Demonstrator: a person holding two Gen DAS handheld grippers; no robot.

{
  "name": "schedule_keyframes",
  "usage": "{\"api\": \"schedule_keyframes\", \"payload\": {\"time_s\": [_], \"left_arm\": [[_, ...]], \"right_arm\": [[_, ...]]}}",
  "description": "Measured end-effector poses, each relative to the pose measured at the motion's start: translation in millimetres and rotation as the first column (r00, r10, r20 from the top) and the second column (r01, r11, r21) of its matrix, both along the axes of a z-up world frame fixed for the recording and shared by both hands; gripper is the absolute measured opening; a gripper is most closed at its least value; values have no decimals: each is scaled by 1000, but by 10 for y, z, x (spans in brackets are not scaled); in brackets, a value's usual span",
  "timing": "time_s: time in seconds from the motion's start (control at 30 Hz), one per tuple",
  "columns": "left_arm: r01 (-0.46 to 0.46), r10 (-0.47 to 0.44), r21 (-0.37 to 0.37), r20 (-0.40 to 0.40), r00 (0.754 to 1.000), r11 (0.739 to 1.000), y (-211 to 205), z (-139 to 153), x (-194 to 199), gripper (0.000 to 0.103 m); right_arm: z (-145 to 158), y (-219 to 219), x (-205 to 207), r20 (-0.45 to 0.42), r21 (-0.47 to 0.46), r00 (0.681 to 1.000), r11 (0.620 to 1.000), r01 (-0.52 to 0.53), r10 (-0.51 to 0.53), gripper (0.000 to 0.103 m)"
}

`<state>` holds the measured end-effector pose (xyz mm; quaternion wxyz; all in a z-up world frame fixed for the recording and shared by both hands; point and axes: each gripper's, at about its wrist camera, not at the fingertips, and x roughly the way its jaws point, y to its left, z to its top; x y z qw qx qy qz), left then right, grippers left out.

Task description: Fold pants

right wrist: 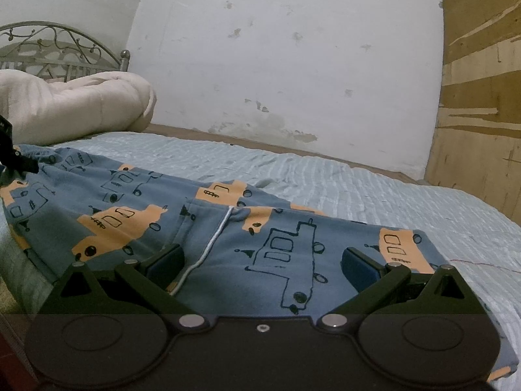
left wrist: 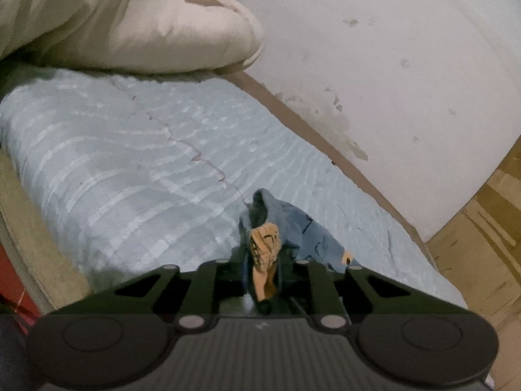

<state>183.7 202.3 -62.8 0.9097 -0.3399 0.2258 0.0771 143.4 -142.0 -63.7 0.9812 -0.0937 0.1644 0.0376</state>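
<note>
The pants (right wrist: pixel 202 228) are blue with orange and black vehicle prints and a white drawstring (right wrist: pixel 211 244). They lie spread across the light blue bedspread (right wrist: pixel 358 189) in the right wrist view. My right gripper (right wrist: pixel 263 265) is open, its fingers low over the pants on either side of the waist area. In the left wrist view my left gripper (left wrist: pixel 263 264) is shut on a bunched edge of the pants (left wrist: pixel 276 224), held just above the bedspread (left wrist: pixel 130 163). The left gripper also shows at the far left edge of the right wrist view (right wrist: pixel 16 159).
A cream duvet (left wrist: pixel 130 22) is piled at the head of the bed, by a metal headboard (right wrist: pixel 58 52). A stained white wall (right wrist: pixel 276 65) runs along the far side. A wooden panel (right wrist: pixel 482 97) stands at the right. The bed's near edge is at the left (left wrist: pixel 32 228).
</note>
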Motion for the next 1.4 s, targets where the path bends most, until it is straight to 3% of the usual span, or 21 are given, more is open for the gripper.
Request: {"api": "schedule_keyframes", "payload": {"time_s": [0.23, 0.4, 0.6, 0.73, 0.9, 1.17, 1.4], "left_arm": [[51, -62, 131, 77, 995, 990, -241, 369, 8, 14], [129, -171, 245, 157, 973, 961, -583, 726, 21, 14], [232, -312, 341, 204, 928, 911, -1073, 1072, 65, 14], [290, -403, 425, 206, 892, 858, -1454, 1228, 70, 14], [363, -486, 485, 154, 860, 796, -1951, 1293, 94, 14], [459, -574, 556, 41, 818, 693, -2640, 1253, 123, 15], [523, -623, 608, -59, 780, 598, -3119, 1079, 130, 15]], "right_arm": [[8, 40, -2, 0, -15, 1000, 1000, 7, -7, 102], [62, 66, -15, 18, -42, 1000, 999, -3, 4, 102], [316, -53, -275, 175, 13, 983, 999, -48, 45, 102], [440, -231, -392, 196, 9, 980, 1000, -19, 17, 102], [529, -663, -554, 212, 64, 970, 992, 107, -118, 102], [433, -1274, -669, 207, 152, 914, 934, 323, -350, 102], [366, -1499, -768, 220, 225, 872, 892, 391, -438, 102]]}}
